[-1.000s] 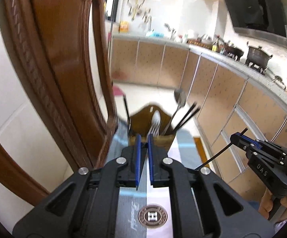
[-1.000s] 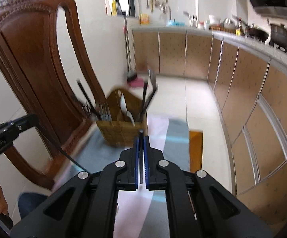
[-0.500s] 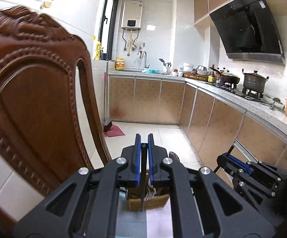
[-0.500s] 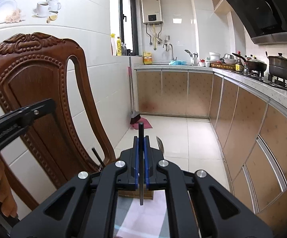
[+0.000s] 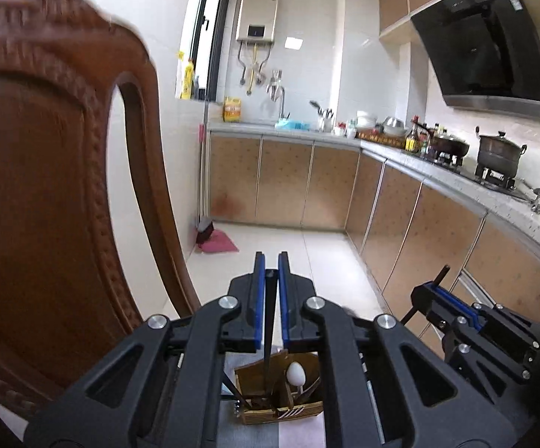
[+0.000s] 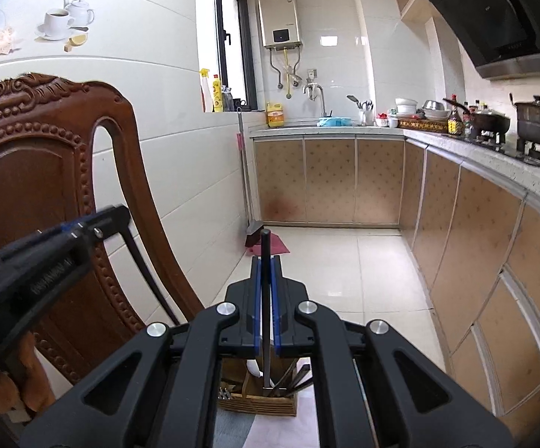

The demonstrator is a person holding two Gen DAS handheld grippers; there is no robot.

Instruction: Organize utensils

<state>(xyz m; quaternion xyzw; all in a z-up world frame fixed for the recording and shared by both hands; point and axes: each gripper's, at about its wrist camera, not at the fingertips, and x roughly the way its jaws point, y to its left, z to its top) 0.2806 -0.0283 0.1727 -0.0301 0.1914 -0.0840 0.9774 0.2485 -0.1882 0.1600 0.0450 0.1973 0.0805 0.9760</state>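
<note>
My left claw is clenched on a dark chopstick over the wooden caddy — only this view shows the white spoon. My right claw grasps another black chopstick above the same caddy.

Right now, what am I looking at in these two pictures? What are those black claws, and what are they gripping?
There is no robot here: a person carries a hand-held black claw in each hand, each with a small wide-angle camera looking along its two fingers. One picture comes from the left gripper, the other from the right gripper.

Each claw is closed on a thin dark chopstick: the left chopstick and the right chopstick. Both point down towards a wooden utensil holder on a striped cloth, which holds a white spoon, forks and more dark sticks.

A carved wooden chair stands to the left, and kitchen cabinets behind.
</note>
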